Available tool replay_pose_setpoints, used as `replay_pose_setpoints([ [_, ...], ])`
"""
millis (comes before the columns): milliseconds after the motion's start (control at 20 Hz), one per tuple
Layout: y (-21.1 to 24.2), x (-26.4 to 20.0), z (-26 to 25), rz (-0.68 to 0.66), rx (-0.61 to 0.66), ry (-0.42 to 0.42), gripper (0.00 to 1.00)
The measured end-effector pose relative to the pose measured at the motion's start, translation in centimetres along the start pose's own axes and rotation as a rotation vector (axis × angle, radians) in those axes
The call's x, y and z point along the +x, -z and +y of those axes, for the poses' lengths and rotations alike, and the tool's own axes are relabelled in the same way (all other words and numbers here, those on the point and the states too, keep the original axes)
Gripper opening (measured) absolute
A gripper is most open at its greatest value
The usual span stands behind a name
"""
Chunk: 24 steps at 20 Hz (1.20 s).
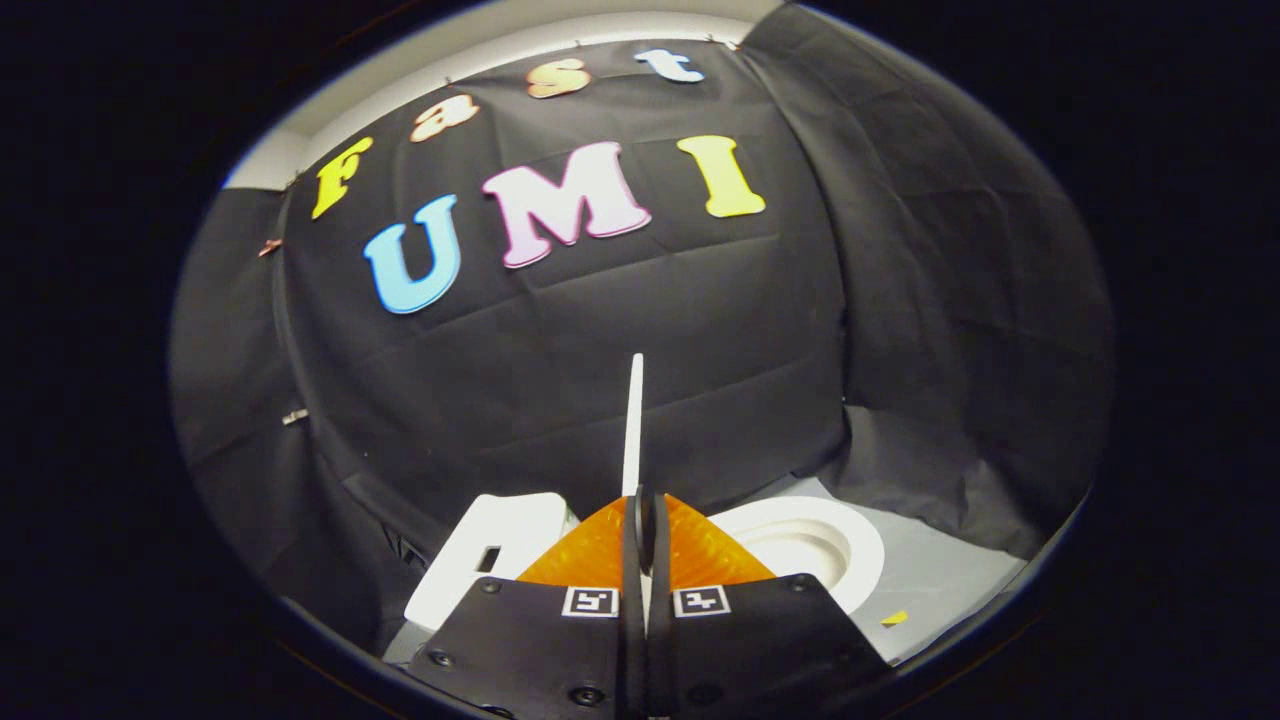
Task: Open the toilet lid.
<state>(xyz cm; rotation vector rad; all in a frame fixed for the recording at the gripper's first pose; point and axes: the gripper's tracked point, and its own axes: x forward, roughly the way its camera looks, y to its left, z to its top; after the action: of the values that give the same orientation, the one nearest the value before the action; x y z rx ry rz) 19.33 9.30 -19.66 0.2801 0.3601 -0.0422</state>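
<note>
Two fingers (633, 540) of the tool (640, 510) stand close together, pinched on the thin white toilet lid (632, 420), which runs edge-on straight up from between them and stands upright against the black cloth wall (640, 340) of the booth. Both fingers press on the lid's lower part, one on each face, so the tool is closed and gripping it.

The lid is raised well clear of the bowl. To the right of the fingers and just beyond them lies the white toilet seat (812, 545), a round ring with its hollow open to view, uncovered. To the left of the fingers sits the white toilet tank (485, 560), a blocky piece with a small dark slot in its face. The toilet looks like a small model; it rests on a pale grey bench (950, 585) whose bare surface shows to the right of the seat. A small yellow scrap (894, 618) lies on that surface, near the seat's right side and apart from it.

Behind the fingertips the tool's body shows an orange translucent part (590, 555), and below it two small square markers (590, 601) sit side by side on the dark finger mounts.
</note>
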Motion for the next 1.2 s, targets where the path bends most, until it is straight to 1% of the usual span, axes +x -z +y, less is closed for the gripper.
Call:
replay_pose_setpoints([
  [300,0.9,-0.4,7.4,-0.009,-0.135,-0.085,0.06],
  [500,2.2,-0.6,11.3,0.005,-0.214,-0.143,0.06],
  [900,4.4,-0.6,15.8,0.03,-0.298,-0.22,0.06],
  [1100,5.3,-0.4,17.4,0.038,-0.344,-0.245,0.06],
  [1200,5.4,-0.3,17.7,0.033,-0.371,-0.242,0.06],
])
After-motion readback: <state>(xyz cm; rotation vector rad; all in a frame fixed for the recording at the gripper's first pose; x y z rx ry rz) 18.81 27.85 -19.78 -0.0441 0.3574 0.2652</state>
